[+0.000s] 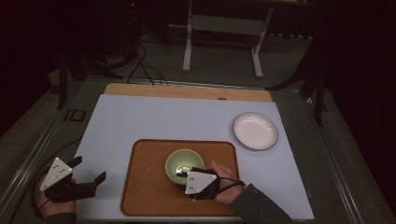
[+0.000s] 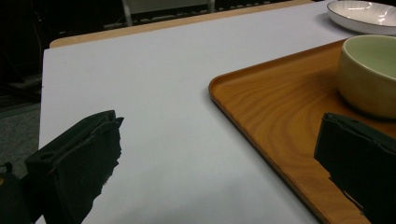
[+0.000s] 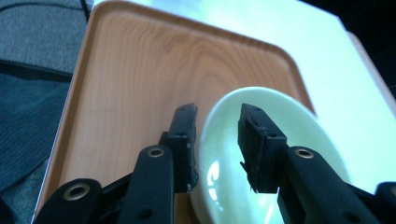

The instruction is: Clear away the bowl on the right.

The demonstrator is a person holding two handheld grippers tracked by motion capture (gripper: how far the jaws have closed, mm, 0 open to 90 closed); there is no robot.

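Left gripper [image 1: 88, 176]: held in the person's left hand [image 1: 46, 205] at the near left corner of the high view; jaws spread wide, nothing between them, pointing up and to the right. Grey three-cornered plate on top, cable looping behind.

Right gripper [image 3: 217, 135]: held in the right hand [image 1: 224, 184], dark sleeve entering from the bottom edge; jaws parted a little, pads pressing on nothing, pointing away from the person. Grey plate on top.
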